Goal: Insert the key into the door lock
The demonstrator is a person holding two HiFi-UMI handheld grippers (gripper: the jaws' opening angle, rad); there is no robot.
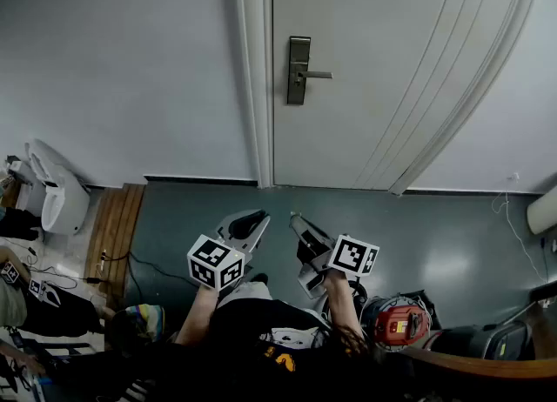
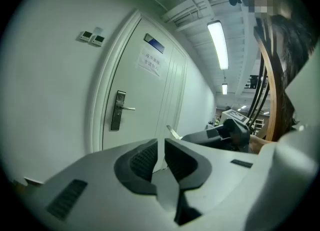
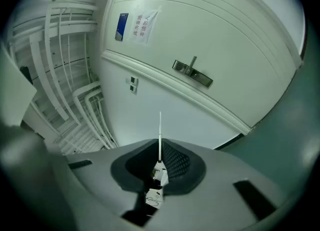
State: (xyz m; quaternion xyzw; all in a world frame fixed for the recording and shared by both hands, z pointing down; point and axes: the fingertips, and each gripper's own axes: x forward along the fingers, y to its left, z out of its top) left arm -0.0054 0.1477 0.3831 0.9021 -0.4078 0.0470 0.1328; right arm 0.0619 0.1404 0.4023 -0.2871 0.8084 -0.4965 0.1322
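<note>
The white door (image 1: 383, 70) is closed, and a metal lock plate with a lever handle (image 1: 298, 70) sits near its left edge. That lock also shows in the left gripper view (image 2: 118, 110) and the right gripper view (image 3: 192, 73). My right gripper (image 1: 302, 228) is shut on a thin key (image 3: 160, 132) whose blade sticks straight out of the jaws toward the door. It hangs low over the floor, well short of the lock. My left gripper (image 1: 251, 217) is beside it, shut with nothing in its pads (image 2: 145, 160). The key tip (image 2: 172, 132) and right gripper (image 2: 225, 134) show to its right.
The grey-green floor (image 1: 452, 235) runs up to the door. White fixtures (image 1: 52, 196) and a wooden board (image 1: 113, 231) lie at the left. A red and white device (image 1: 400, 322) sits by my right side. A paper notice (image 2: 151, 62) hangs on the door.
</note>
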